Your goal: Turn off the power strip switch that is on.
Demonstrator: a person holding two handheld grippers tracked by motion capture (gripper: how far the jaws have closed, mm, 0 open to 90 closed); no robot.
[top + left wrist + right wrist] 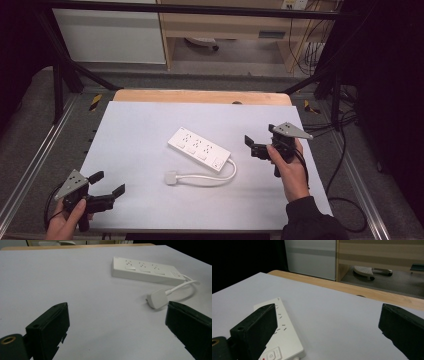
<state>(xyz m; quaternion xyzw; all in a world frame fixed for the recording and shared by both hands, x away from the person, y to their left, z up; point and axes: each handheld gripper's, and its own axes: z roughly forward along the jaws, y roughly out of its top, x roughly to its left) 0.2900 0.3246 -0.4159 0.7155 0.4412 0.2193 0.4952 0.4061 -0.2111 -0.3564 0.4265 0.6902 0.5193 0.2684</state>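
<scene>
A white power strip (199, 149) is lying near the middle of the high view, set at a slant on the pale sheet (150, 125) that is covering the wooden table (200, 96). It is a long, flat, rectangular block with a row of socket groups along its top face and a small switch panel at its lower right end (in the right gripper view that panel is showing a power symbol and a touch of red). From that end a white cord (220, 176) is looping out to the right and curling back leftward, ending in a squarish white plug (171, 177) that is lying flat on the sheet just below the strip.

The left gripper (107, 183) is sitting at the lower left of the high view, gripped by the person's left hand (65, 222), its jaws spread wide with nothing between them. In the left gripper view the plug is lying just beyond the right-hand jaw.

The right gripper (259, 141) is hovering at the right of centre, held by the right hand (290, 172), jaws likewise standing wide apart and empty, just to the right of the strip's switch end.
</scene>
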